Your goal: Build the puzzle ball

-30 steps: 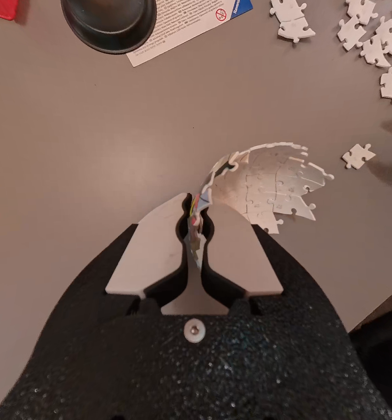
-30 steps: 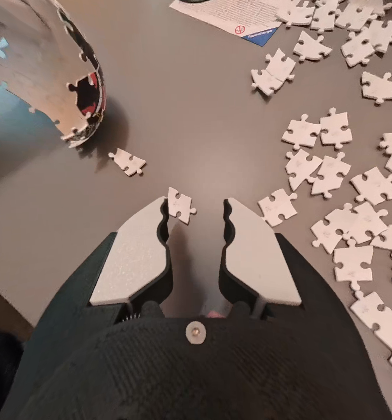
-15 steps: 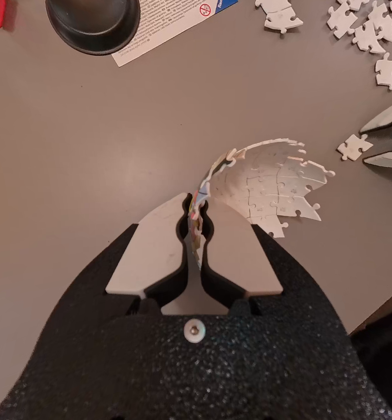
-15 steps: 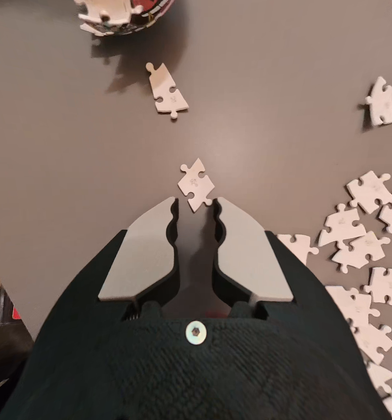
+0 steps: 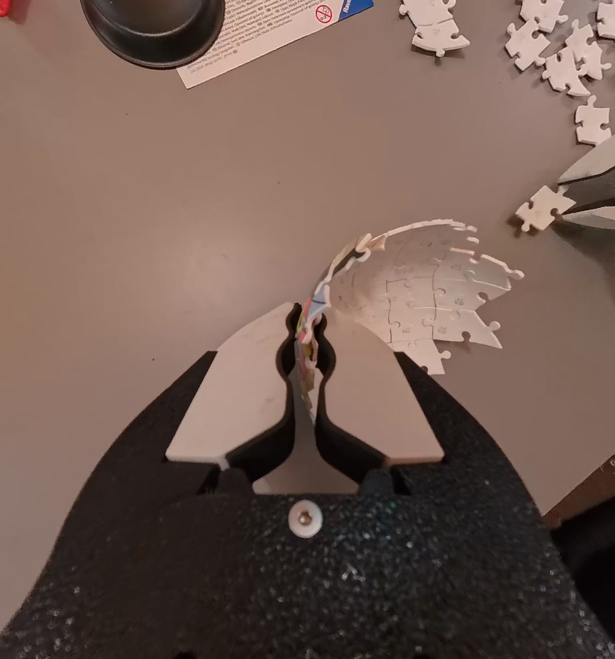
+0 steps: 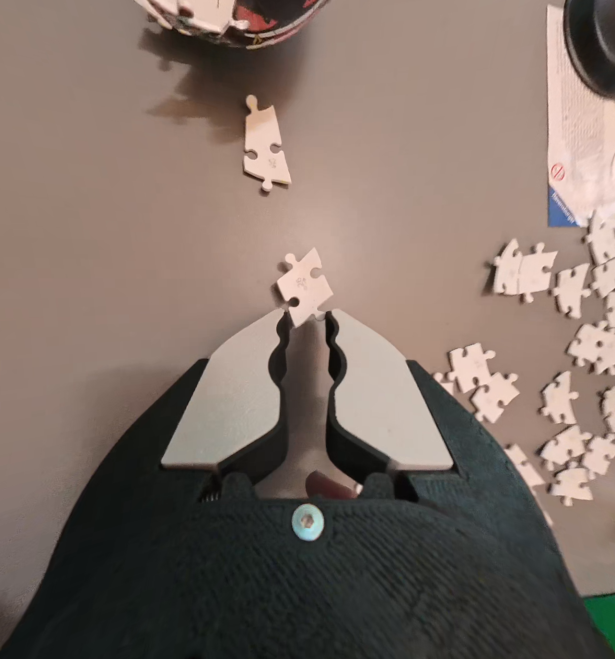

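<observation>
On the grey table [image 5: 156, 214], the left gripper [image 5: 308, 313] is clamped on the edge of the half-built puzzle ball [image 5: 423, 296], its white inner side showing. To its right, the right gripper [image 6: 304, 313] pinches a corner of a single white piece [image 6: 304, 285] between its tips, with loose pieces [image 6: 566, 356] scattered further right.

Left tool [image 5: 309, 317] clamped on half-built puzzle ball [image 5: 420, 296] – right tool [image 5: 566, 207] pinching a loose piece [image 5: 543, 211].

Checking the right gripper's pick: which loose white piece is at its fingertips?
The squarish piece pinched by one corner between the right gripper fingers; the longer two-piece strip lies farther ahead.
</observation>
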Demonstrator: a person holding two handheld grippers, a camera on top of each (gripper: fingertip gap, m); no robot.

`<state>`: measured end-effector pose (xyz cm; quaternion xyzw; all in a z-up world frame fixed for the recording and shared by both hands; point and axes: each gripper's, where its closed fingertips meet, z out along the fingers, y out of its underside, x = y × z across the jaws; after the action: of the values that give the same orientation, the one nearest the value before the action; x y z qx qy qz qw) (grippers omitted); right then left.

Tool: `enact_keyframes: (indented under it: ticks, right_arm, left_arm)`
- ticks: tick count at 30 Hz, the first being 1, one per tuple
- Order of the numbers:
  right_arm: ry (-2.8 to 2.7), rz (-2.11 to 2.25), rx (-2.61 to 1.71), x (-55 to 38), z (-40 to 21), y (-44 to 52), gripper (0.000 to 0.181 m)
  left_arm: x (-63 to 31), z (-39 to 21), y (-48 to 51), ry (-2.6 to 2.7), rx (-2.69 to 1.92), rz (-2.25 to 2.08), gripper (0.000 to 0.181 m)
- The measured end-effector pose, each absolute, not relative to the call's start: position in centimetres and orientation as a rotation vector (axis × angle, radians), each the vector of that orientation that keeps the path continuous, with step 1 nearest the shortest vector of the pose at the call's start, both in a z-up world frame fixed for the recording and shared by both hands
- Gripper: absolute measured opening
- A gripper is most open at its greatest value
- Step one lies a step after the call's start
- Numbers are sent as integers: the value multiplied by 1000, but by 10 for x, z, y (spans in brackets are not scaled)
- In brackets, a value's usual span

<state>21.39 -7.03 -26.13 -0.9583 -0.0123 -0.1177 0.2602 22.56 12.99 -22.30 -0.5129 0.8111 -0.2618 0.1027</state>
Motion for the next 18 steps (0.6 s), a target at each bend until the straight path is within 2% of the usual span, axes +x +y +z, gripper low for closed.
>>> enact_keyframes:
  ticks: [8, 18]
  right_arm:
    - [-596, -556, -2511, 199, -238, -49, 20]
    - [-1002, -597, -2600, 191, -242, -44, 19]
  left_arm:
    - [224, -223, 125, 2371, -1511, -797, 6]
    - [221, -224, 116, 2353, -1516, -821, 6]
